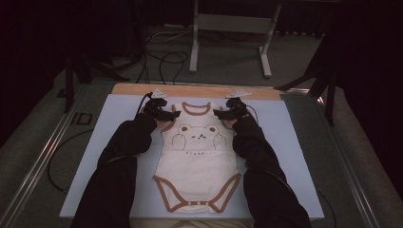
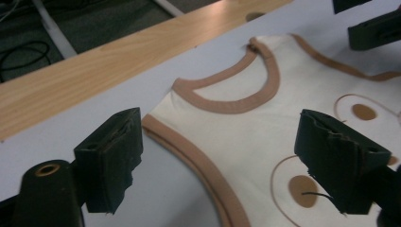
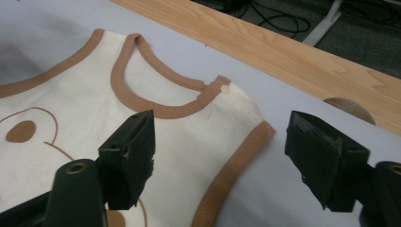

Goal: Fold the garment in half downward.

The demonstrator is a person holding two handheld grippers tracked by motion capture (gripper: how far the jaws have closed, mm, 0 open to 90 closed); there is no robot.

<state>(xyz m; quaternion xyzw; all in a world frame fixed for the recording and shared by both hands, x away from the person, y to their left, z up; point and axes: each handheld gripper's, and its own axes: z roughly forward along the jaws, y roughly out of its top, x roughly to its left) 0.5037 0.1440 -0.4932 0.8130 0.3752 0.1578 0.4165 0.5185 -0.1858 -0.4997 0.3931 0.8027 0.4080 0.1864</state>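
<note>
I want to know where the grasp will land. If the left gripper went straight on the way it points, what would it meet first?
Probably the bodysuit: the open left gripper straddles its brown-trimmed shoulder edge.

— Where does the bodysuit lie?
— Flat in the middle of the mat, which covers the surface except for a strip along the far edge; the neck end points away from the person.
— And the tongs?
— The left tongs sit at the garment's left shoulder, the right tongs at its right shoulder — each straddling an armhole edge. A frame stands on the floor behind the surface.
</note>
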